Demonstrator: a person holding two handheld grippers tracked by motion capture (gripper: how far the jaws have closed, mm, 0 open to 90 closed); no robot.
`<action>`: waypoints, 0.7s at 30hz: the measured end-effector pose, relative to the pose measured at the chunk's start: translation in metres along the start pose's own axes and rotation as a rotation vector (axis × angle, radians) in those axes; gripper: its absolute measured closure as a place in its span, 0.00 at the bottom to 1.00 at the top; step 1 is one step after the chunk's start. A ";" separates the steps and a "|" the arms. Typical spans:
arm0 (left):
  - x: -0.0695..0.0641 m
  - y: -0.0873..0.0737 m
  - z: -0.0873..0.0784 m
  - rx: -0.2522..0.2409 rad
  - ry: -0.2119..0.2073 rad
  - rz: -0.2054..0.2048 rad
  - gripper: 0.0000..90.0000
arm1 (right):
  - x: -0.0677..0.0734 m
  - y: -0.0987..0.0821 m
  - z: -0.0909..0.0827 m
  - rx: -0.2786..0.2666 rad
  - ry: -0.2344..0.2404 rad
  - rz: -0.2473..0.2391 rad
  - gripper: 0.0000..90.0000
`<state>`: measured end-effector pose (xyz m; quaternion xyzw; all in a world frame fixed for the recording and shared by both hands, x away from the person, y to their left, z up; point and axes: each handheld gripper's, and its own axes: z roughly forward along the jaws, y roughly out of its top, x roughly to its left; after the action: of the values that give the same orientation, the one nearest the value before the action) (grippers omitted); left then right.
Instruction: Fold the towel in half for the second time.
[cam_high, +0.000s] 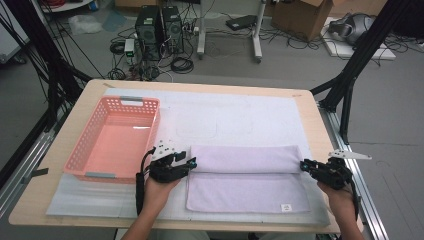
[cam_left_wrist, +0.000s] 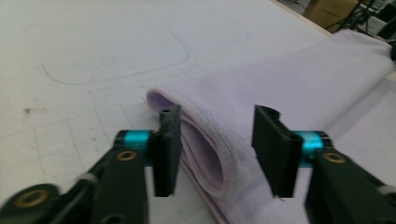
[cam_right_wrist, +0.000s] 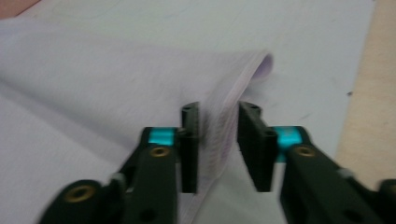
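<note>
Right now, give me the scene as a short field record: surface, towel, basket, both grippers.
surface: light wooden table with a white mat laid over it
towel: lilac terry towel, far part folded over toward the person, white label at its near right corner
basket: empty pink perforated plastic basket, left of the towel
left gripper: at the fold's left end, jaws apart, fold edge between them, not pinched
right gripper: at the fold's right end, jaws apart around the edge, not pinched

A pale lilac, finely ribbed cloth towel (cam_high: 247, 177) bears a small white label at one corner. The perforated plastic basket (cam_high: 112, 140) is salmon pink with grey handles. Each black tool (cam_left_wrist: 217, 149) carries turquoise collars and brass-coloured screws. A white mat (cam_high: 240, 117) covers the light wooden surface (cam_high: 310, 107).
</note>
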<state>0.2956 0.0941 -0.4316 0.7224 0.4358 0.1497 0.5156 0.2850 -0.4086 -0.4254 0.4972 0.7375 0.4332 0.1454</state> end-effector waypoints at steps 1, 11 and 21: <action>0.003 0.004 0.003 -0.004 0.004 -0.009 0.51 | -0.001 0.003 -0.001 -0.011 -0.015 0.005 0.69; 0.023 0.031 0.046 0.066 0.012 -0.038 0.46 | -0.009 0.048 0.033 0.078 -0.067 0.020 0.52; 0.029 0.024 0.066 0.186 -0.036 -0.088 0.92 | -0.020 0.058 0.065 0.212 -0.027 0.038 0.87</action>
<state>0.3675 0.0744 -0.4446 0.7498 0.4699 0.0731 0.4602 0.3717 -0.3861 -0.4221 0.5297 0.7676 0.3486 0.0935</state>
